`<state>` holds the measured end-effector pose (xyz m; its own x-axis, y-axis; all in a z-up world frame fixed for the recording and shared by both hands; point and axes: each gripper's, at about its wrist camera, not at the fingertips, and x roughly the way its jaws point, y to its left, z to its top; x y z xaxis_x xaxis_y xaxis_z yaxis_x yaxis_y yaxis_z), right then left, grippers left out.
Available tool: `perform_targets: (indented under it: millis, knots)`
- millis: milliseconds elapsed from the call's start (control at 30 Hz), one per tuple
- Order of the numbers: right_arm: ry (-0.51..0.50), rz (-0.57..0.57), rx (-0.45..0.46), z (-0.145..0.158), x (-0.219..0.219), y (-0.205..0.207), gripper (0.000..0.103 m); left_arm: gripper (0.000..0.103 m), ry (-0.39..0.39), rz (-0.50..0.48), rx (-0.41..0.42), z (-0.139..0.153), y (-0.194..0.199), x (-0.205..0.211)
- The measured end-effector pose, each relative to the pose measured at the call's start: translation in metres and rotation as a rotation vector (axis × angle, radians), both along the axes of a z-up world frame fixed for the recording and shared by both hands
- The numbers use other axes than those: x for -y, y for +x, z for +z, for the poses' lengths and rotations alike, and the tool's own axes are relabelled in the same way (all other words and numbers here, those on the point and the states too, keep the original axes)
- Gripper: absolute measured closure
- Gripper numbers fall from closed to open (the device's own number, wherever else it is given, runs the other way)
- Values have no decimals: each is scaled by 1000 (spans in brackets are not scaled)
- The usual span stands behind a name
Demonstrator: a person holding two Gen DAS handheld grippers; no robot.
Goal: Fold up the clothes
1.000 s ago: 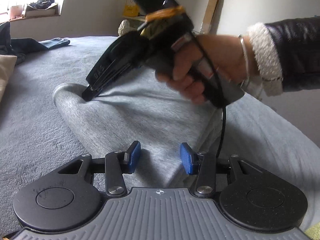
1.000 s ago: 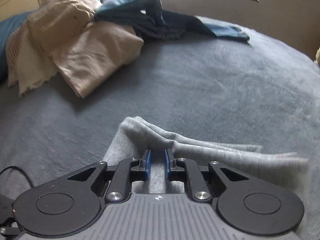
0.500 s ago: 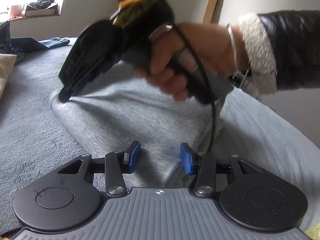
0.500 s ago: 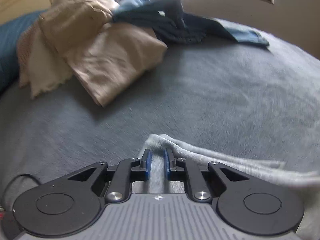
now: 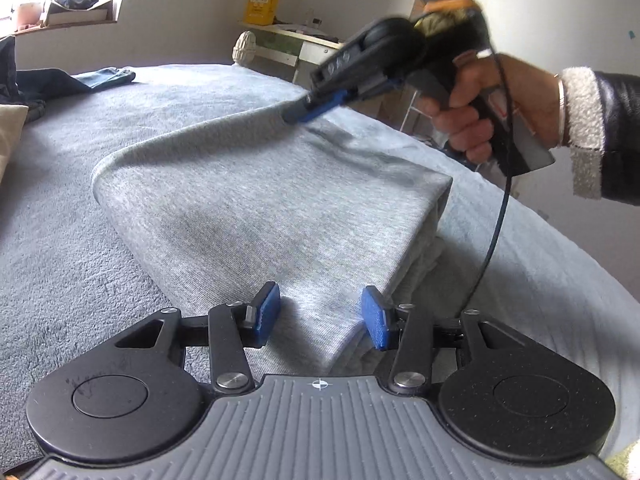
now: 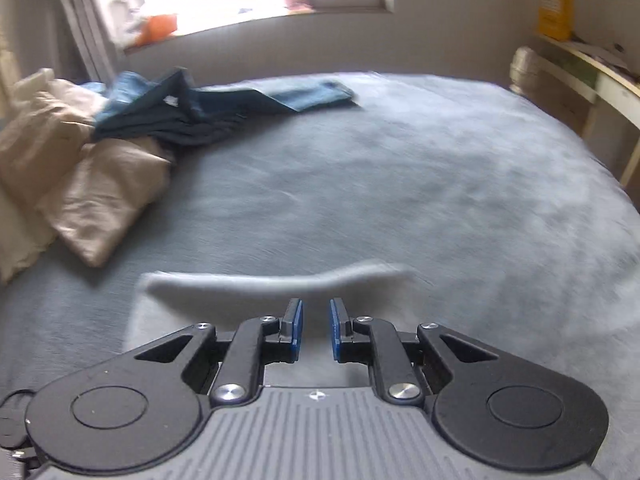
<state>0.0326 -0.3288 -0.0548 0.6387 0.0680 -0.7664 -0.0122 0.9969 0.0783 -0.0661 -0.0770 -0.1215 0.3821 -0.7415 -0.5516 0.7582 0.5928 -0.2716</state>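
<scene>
A grey knit garment [image 5: 260, 208] lies folded on the grey bed cover [image 5: 60, 280]. My left gripper [image 5: 320, 316] sits at its near corner, blue pads partly apart with a ridge of the cloth squeezed between them. In the left wrist view my right gripper [image 5: 296, 114], held by a hand [image 5: 500, 100] in a black sleeve, is shut on the garment's far edge and holds it up off the bed. The right wrist view is blurred. There the grey garment [image 6: 272, 284] stretches across in front of my right gripper [image 6: 316, 328], whose pads are close together on it.
Beige folded clothes [image 6: 80, 184] and dark blue garments [image 6: 192, 112] are piled at the bed's far left. A pale desk [image 6: 592, 76] with a yellow box [image 5: 262, 2] stands beyond the bed. A cable [image 5: 492, 236] hangs from the right gripper's handle.
My right gripper has swung up and to the right from the bed surface, and the garment's far edge has lifted with it. My left gripper has stayed in place.
</scene>
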Motion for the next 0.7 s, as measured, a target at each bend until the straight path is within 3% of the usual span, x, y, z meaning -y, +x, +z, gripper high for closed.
perform_targets:
  millis: [200, 333, 567, 700]
  knots:
    - [32, -21, -8, -45, 12, 31, 89, 54, 26, -14, 33, -2, -15, 6]
    - [45, -39, -3, -54, 12, 41, 89, 54, 42, -19, 50, -2, -18, 7]
    - [84, -79, 94, -14, 20, 7, 89, 54, 44, -23, 46, -2, -15, 5]
    - [48, -90, 114, 5, 23, -24, 89, 54, 40, -21, 39, -3, -11, 7]
